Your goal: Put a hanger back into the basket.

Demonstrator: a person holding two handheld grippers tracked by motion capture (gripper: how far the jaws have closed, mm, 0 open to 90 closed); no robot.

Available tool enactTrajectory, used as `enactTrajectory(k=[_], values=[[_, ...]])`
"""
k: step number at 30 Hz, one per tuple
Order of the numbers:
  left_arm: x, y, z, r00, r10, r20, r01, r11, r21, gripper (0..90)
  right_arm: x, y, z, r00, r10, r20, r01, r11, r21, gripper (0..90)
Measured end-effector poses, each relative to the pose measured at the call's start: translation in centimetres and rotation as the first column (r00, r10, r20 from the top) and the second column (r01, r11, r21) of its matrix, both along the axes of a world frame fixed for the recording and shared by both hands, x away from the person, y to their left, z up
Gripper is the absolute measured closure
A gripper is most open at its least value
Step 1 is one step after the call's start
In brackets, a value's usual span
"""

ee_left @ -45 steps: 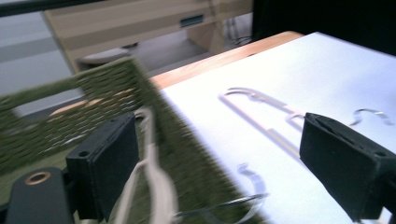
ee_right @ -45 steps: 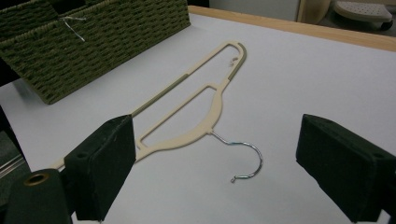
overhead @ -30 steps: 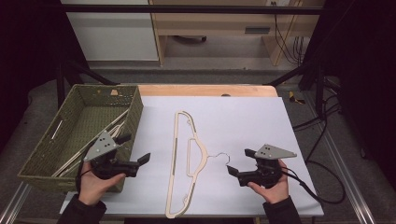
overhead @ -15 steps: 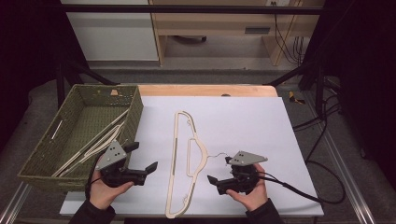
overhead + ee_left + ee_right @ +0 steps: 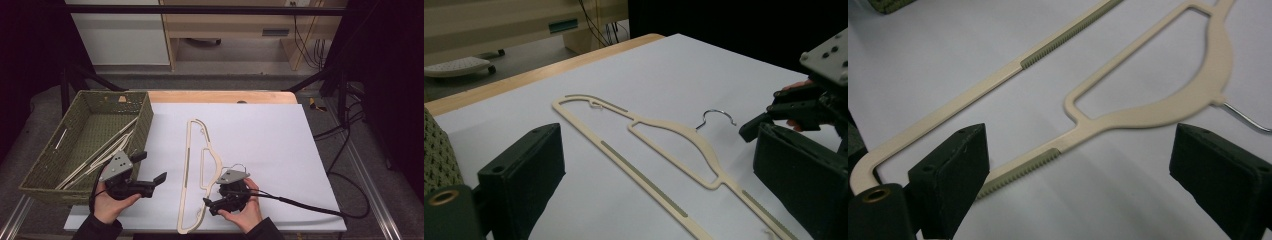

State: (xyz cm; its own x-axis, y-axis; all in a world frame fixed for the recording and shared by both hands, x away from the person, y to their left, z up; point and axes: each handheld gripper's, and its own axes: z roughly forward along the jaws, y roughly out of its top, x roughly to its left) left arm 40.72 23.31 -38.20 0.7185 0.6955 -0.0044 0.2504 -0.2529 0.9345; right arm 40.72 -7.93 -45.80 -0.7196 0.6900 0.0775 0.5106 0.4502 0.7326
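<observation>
Two tongs: both held low over the near part of the white-covered desk (image 5: 270,130), one in each hand.
Basket: a green woven rectangular basket (image 5: 50,172) sits at the left edge of the desk, with pale cream hangers (image 5: 107,147) lying inside it.
Left tongs: the black left tongs (image 5: 150,175), topped by a grey three-cornered plate, are gripped in the person's left hand (image 5: 111,206) just beside the basket's near right corner; the jaws stand wide apart and hold nothing, pointing right toward the hanger.
Hanger: a flat cream plastic clothes hanger with a thin metal hook (image 5: 200,170) lies flat on the white sheet between the two tongs, its long bar running from far to near, its hook (image 5: 714,116) turned to the right.
Right tongs: the black right tongs (image 5: 214,204) are held in the person's right hand (image 5: 247,212) just right of the hanger's near half, close over its shoulder; the jaws are spread wide with the ribbed cream arm (image 5: 1023,167) seen between them, not pinched.
Cable: a black cable (image 5: 310,206) trails from the right tongs across the sheet to the desk's right edge.
</observation>
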Motion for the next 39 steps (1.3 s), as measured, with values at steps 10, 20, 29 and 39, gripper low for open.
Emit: enactTrajectory(k=[10,20,29,39], values=[[0.0,0.3,0.1,0.9999,0.011,0.001,-0.011,0.9999,-0.005,6.3,0.5,2.2,-2.6,0.9998,-0.017,-0.002,0.017,0.9953,-0.095,8.2],[0.1,0.6,0.0,0.9997,0.022,-0.009,-0.023,0.9997,-0.009,6.5,0.4,1.7,-2.1,0.9969,-0.063,-0.047,0.054,0.9859,-0.158,9.3],[0.1,0.6,-0.2,0.9996,0.024,-0.013,-0.024,0.9997,-0.001,6.7,0.4,-0.2,-1.6,0.9916,-0.104,-0.078,0.088,0.9784,-0.187,20.2],[0.0,0.7,-0.1,0.9996,0.027,-0.012,-0.027,0.9996,-0.005,6.7,0.6,-3.3,-0.9,0.9829,-0.148,-0.109,0.125,0.9737,-0.190,46.7]])
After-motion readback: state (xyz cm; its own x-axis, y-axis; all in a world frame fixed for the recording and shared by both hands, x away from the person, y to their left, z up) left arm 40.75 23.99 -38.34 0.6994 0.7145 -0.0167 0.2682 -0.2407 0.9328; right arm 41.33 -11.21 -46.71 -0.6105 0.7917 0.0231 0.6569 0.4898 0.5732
